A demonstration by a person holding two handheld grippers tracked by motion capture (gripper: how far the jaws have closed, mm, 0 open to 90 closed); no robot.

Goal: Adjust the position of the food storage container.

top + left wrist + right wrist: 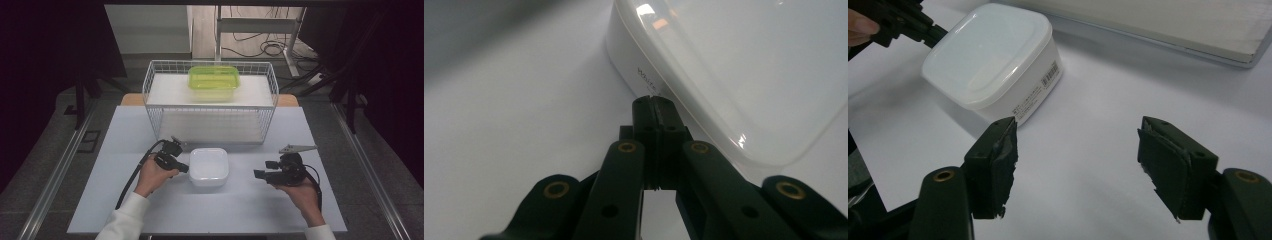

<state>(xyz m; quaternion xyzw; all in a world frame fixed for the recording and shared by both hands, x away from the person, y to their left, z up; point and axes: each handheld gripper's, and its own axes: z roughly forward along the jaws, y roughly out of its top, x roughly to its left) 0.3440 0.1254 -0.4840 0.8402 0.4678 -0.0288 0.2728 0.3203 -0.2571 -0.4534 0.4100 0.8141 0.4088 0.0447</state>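
At about nine o'clock of the white lidded tub [209,167], the left tongs [183,168] lie low on the bench [240,210], jaws pressed together with nothing between them, their tips just at the tub's near rim in the left gripper view, though whether they touch it I cannot tell; the tub itself sits at the bench's middle, just in front of the wire basket [150,90], which carries a green lidded box [213,77] on its upper shelf at twelve o'clock; the tub looks to be thin, stiff plastic with a smooth, glossy lid [980,55], so likely light, somewhat slippery and apt to skid if nudged from one side; the overhanging lid rim or the flat side walls seem the surest purchase, taken from opposite sides; at three o'clock, well apart from the tub, the right tongs [258,174] are spread wide and empty, pointed toward it.
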